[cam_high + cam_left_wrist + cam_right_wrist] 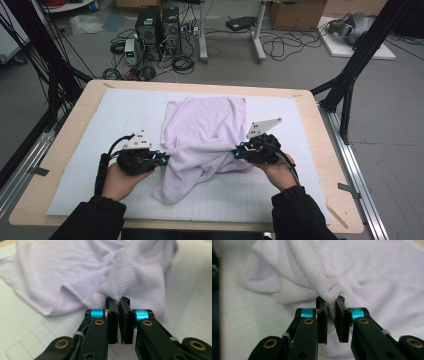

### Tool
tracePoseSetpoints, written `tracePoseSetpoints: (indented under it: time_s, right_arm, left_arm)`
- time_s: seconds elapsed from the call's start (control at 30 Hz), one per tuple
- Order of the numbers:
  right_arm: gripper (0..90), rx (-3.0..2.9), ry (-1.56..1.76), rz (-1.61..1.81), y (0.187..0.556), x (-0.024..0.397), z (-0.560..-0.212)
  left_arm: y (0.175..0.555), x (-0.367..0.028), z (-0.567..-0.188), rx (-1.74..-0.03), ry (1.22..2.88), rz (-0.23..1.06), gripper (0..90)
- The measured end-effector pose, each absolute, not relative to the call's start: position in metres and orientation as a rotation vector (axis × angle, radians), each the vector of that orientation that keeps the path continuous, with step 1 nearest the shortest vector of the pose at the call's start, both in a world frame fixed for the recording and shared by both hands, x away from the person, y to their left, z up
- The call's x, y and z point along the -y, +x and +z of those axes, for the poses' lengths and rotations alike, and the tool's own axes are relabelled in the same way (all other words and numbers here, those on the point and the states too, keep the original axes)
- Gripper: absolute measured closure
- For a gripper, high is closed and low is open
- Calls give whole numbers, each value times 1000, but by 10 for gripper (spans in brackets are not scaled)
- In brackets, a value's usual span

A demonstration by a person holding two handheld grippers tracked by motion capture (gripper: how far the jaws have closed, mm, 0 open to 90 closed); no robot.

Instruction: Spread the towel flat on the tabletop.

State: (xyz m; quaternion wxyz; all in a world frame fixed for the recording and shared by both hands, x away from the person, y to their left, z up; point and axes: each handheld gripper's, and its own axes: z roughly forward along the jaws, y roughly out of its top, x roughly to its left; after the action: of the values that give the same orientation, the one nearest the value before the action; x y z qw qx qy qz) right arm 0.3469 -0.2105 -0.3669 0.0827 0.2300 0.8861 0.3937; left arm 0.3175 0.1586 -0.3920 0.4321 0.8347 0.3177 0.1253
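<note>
A pale lilac towel (205,135) lies crumpled in the middle of the white gridded mat (120,107). My left gripper (165,159) grips the towel's left edge; in the left gripper view the black jaws (119,302) are pinched on a fold of the terry cloth (140,277). My right gripper (235,152) holds the towel's right side; in the right gripper view its jaws (331,302) clamp a bunched ridge of the towel (367,277). The cloth between the two grippers is raised off the mat, and a loose part hangs toward the front edge.
The mat covers a wooden table (320,145) with bare margins all round. Black frame posts (350,75) stand at the right and left. Computer towers (157,27), cables and boxes sit on the floor beyond the far edge.
</note>
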Motion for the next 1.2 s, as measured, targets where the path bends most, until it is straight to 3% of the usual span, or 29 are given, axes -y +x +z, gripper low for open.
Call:
tracePoseSetpoints:
  time_s: [0.2,0.27,0.3,0.37,0.53,0.73,0.9,1.13,1.2]
  right_arm:
    - [784,-2651,822,1109,380,208,-400]
    - [695,-2648,833,1126,383,209,-405]
    - [695,-2648,833,1126,383,209,-405]
    - [643,-2580,809,1201,369,215,-394]
    - [581,-2474,762,1266,337,229,-375]
    - [585,-2470,703,1339,313,234,-376]
    - [588,-2577,666,1271,307,215,-407]
    - [604,-2639,659,1187,313,199,-429]
    - [620,-2649,663,1157,315,194,-434]
  left_arm:
    - [346,-150,-419,-875,2145,316,849]
    - [344,-152,-416,-873,2128,319,792]
    - [341,-153,-413,-862,2121,325,792]
    - [334,-158,-406,-836,2095,330,717]
    - [311,-176,-390,-796,2033,350,628]
    - [299,-174,-403,-761,2064,318,582]
    - [302,-161,-427,-738,2125,231,602]
    - [305,-147,-442,-707,2200,225,684]
    - [305,-145,-442,-708,2201,252,763]
